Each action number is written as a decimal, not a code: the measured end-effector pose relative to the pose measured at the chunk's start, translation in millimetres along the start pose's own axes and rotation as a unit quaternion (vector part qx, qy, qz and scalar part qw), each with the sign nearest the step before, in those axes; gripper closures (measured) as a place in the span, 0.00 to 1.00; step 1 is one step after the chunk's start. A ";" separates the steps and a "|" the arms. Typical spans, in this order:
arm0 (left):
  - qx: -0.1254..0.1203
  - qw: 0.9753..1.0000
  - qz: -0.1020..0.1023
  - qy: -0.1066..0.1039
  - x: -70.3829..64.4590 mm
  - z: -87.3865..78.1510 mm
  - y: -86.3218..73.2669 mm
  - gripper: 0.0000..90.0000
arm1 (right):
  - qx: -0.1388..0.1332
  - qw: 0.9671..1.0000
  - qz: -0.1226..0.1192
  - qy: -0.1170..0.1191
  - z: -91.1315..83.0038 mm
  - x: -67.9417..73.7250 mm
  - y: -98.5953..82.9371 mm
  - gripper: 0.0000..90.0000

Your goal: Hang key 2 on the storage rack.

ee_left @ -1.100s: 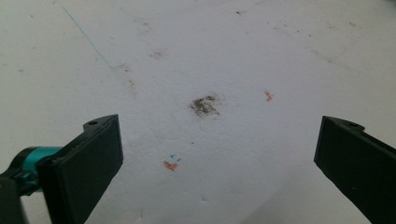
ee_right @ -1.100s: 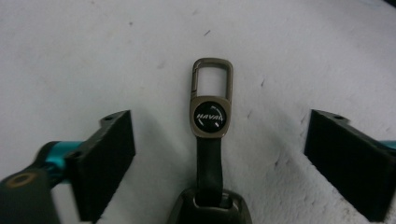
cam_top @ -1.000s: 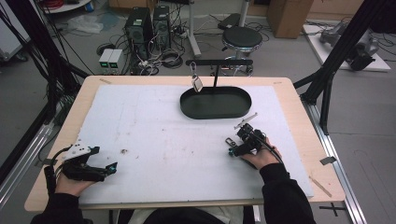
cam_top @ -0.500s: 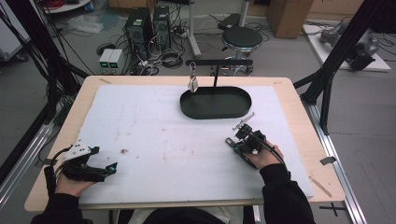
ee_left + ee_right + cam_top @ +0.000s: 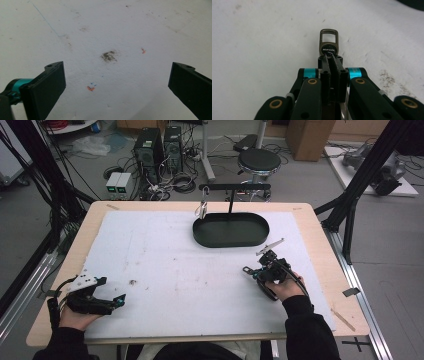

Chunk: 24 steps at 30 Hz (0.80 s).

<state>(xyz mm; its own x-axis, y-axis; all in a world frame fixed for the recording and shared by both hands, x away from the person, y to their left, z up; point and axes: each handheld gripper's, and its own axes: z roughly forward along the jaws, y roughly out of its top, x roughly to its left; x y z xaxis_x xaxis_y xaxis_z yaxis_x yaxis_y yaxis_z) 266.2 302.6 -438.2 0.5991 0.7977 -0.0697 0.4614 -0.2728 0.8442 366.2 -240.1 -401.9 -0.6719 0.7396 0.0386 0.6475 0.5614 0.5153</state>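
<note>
The right gripper (image 5: pixel 331 58) has its jaws pressed together on a metal key fob (image 5: pixel 329 45), pinching its round black badge end; the rectangular loop pokes straight out ahead, so the fob's long axis runs in line with the jaws. Seen from above, this gripper (image 5: pixel 261 261) sits low over the white mat (image 5: pixel 165 255), and the black oval tray (image 5: pixel 231 231) with its hanger stand (image 5: pixel 234 187) lies just beyond, up-table. The right hand is far nearer. The left gripper (image 5: pixel 115 82) rests near the table's front edge, jaws spread wide, holding nothing.
</note>
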 end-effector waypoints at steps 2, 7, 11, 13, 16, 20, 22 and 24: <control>0.001 1.000 -0.002 0.000 0.0 0.1 0.1 0.02 | -0.017 1.000 0.009 0.007 -5.6 -4.1 0.5 0.96; -0.001 1.000 0.000 0.000 -0.5 0.4 0.0 0.02 | -0.057 0.998 0.030 0.022 -21.8 -11.6 6.4 0.96; -0.002 1.000 -0.002 0.000 -0.4 0.4 0.0 0.02 | -0.082 0.996 0.035 0.029 -33.1 -14.6 16.1 0.96; -0.002 1.000 -0.002 -0.001 -0.3 0.4 0.0 0.02 | -0.091 0.995 0.039 0.032 -37.5 -15.7 21.5 0.96; -0.002 1.000 -0.002 -0.002 -0.2 0.3 0.0 0.02 | -0.096 0.994 0.036 0.032 -40.2 -16.3 27.1 0.96; -0.003 1.000 -0.003 0.000 0.1 0.0 0.0 0.02 | -0.105 0.993 0.032 0.032 -41.9 -15.4 39.9 0.96; -0.003 1.000 -0.003 -0.001 0.2 0.0 0.0 0.02 | -0.107 0.993 0.031 0.034 -42.2 -15.1 44.6 0.96; -0.002 1.000 -0.001 -0.002 0.4 0.3 0.0 0.02 | -0.112 0.993 0.033 0.035 -43.1 -14.6 49.3 0.96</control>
<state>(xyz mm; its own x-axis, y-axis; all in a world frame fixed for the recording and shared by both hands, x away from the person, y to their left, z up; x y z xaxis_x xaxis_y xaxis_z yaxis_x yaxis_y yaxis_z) 266.7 302.8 -438.4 0.6003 0.7965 -0.0728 0.4605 -0.2698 0.8457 392.4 -239.2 -340.1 -0.6595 0.7398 0.1333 0.5998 0.4111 0.6864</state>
